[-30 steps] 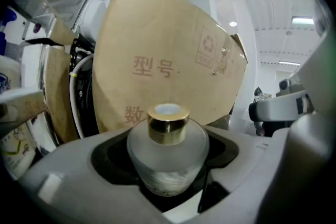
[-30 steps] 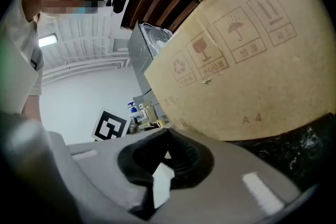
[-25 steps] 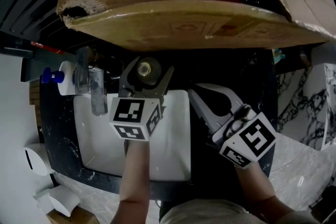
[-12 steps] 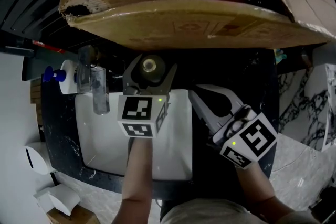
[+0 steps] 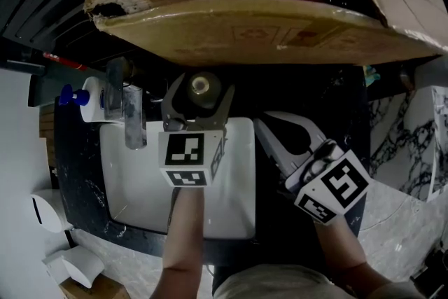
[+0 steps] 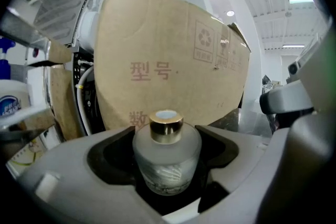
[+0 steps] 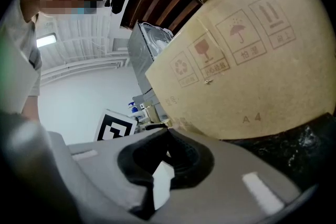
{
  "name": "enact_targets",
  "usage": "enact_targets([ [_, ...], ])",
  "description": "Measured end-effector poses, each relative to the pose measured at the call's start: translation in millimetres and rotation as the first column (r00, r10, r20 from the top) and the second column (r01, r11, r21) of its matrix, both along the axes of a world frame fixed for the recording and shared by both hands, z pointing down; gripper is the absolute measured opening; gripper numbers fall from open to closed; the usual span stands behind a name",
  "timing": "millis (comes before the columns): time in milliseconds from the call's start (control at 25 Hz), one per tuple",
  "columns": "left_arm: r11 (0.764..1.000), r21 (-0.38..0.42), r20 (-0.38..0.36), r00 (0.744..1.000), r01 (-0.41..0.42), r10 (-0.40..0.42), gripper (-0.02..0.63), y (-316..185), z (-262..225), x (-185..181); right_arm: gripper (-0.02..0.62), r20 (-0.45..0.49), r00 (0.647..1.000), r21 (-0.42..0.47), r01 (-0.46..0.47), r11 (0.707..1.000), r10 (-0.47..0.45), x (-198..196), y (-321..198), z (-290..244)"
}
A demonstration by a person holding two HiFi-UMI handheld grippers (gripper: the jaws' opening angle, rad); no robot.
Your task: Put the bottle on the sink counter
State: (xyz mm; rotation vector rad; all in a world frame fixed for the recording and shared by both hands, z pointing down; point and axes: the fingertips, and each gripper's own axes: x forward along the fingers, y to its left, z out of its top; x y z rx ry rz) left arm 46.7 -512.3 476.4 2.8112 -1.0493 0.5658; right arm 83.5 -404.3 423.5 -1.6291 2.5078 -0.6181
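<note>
A small frosted glass bottle [image 5: 200,86] with a gold cap sits between the jaws of my left gripper [image 5: 199,96], which is shut on it. In the left gripper view the bottle [image 6: 167,160] stands upright in the jaws' hollow, in front of a cardboard wall. It is over the dark counter [image 5: 308,91] just behind the white sink basin [image 5: 231,192]; whether it touches the counter I cannot tell. My right gripper [image 5: 262,120] is over the counter to the right of the basin, shut [image 7: 168,131] with nothing in it.
A large cardboard box [image 5: 245,17] overhangs the back of the counter, close above the bottle. A chrome faucet [image 5: 130,115] stands at the basin's left rear. A white soap bottle with a blue pump [image 5: 80,94] is left of it. White marbled floor [image 5: 413,150] lies at right.
My left gripper has shifted slightly to the right and a little toward the back with the bottle in it. The right gripper has stayed put.
</note>
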Motion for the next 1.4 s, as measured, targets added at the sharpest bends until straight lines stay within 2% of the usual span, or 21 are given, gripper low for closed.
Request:
enact_targets([
  [200, 0.996, 0.025, -0.051, 0.996, 0.08, -0.079, 0.35, 8, -13, -15, 0.003, -0.027, 1.0, -0.001, 0.003, 1.0, -0.003, -5, 5, -2],
  [320, 0.995, 0.013, -0.096, 0.99, 0.1, -0.099, 0.35, 18, -20, -23, 0.003, -0.032, 0.999, -0.001, 0.001, 1.0, -0.001, -8, 11, -5],
  [640, 0.996, -0.022, -0.23, 0.969, 0.084, -0.086, 0.348, 52, -53, -47, 0.003, -0.052, 0.998, 0.046, -0.018, 0.999, 0.02, -19, 28, -34],
  [920, 0.997, 0.04, -0.28, 0.959, 0.061, -0.047, 0.344, 85, -95, -64, 0.003, -0.092, 0.996, 0.091, -0.014, 0.996, 0.022, -35, 51, -61],
  [1080, 0.997, 0.068, -0.305, 0.952, 0.036, -0.014, 0.276, 106, -115, -67, 0.003, -0.116, 0.993, 0.115, -0.007, 0.993, 0.021, -43, 66, -76],
  [1240, 0.994, 0.102, -0.321, 0.947, 0.025, 0.009, 0.261, 126, -135, -73, 0.003, -0.141, 0.99, 0.133, 0.009, 0.991, 0.01, -54, 82, -88],
  [1400, 0.989, 0.142, -0.329, 0.944, 0.032, 0.016, 0.214, 141, -155, -84, 0.003, -0.15, 0.989, 0.162, 0.018, 0.987, 0.007, -64, 98, -104],
])
